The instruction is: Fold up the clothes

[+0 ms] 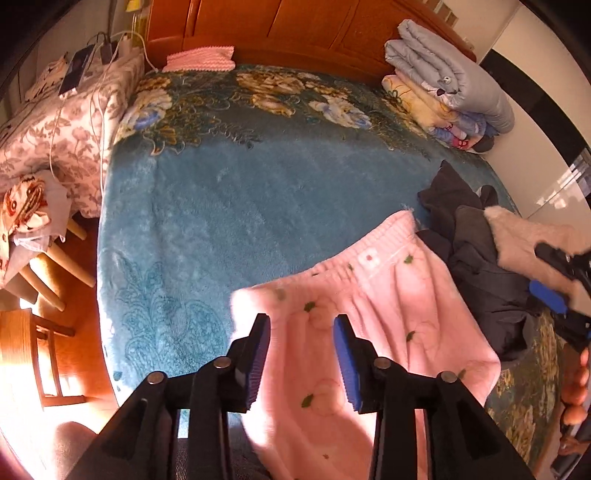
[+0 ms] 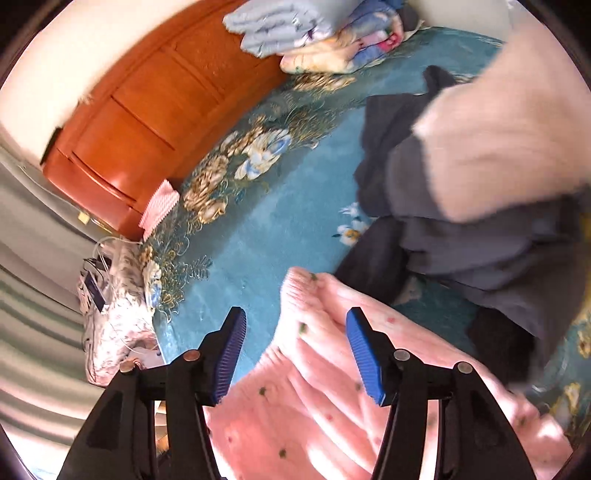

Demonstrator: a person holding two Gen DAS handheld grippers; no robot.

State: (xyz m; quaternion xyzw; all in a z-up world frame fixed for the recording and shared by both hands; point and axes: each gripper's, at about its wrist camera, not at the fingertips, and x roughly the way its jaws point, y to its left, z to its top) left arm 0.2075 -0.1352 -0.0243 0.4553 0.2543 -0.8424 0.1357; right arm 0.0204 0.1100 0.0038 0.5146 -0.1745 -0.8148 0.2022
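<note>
Pink fleece trousers [image 1: 369,332] with small flowers lie on the near edge of the blue floral bed [image 1: 240,184], waistband toward the middle. My left gripper [image 1: 301,325] hovers open just above them, nothing between its fingers. The right gripper [image 1: 554,280] shows at the right edge of the left wrist view, over the dark clothes. In the right wrist view the same trousers [image 2: 325,387] lie under my open right gripper [image 2: 295,321]. A heap of dark grey clothes [image 2: 461,240] sits to the right, with a beige fluffy garment [image 2: 498,140] on top.
Folded quilts [image 1: 443,85] are stacked at the far right by the wooden headboard [image 1: 295,29]. A pink folded cloth [image 1: 201,59] lies at the headboard. A bedside table under flowered cloth [image 1: 66,129] with a phone and cables stands left. A hand [image 1: 576,384] shows at right.
</note>
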